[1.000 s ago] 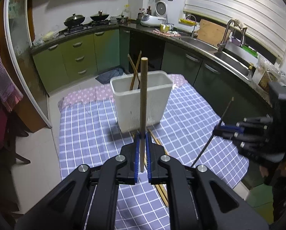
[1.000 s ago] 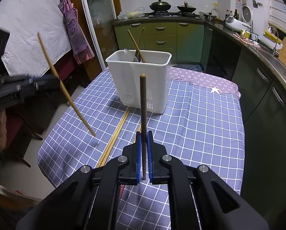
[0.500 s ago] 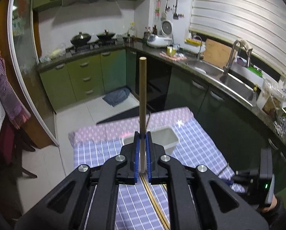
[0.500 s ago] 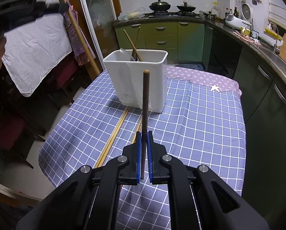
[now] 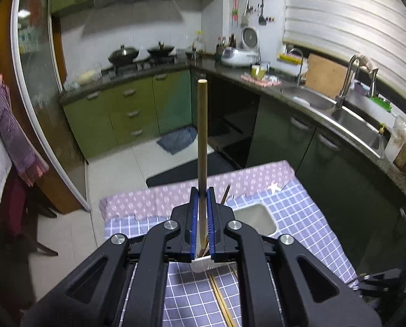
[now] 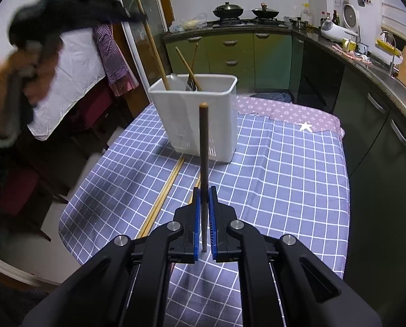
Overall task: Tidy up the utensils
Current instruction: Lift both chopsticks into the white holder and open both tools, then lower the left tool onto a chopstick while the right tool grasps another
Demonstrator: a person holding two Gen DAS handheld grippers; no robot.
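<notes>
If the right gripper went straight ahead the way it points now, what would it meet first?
Probably the white utensil bin: it stands directly beyond the right gripper and its clamped dark chopstick, across bare checked tablecloth; depth is uncertain.

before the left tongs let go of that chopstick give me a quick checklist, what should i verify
1. Left tongs shut on the light chopstick: ok, clamped between the blue pads.
2. Its lower end inside the white utensil holder: ok; the right wrist view shows it entering at the holder's left end.
3. Holder upright on the checked tablecloth: ok.
4. Room in the holder: ok, only a few chopsticks and a dark utensil inside.
5. Right tongs shut on the dark chopstick and clear of the holder: ok, it hangs short of the holder.
6. Loose chopsticks on the cloth still to collect: not ok, several remain.
</notes>
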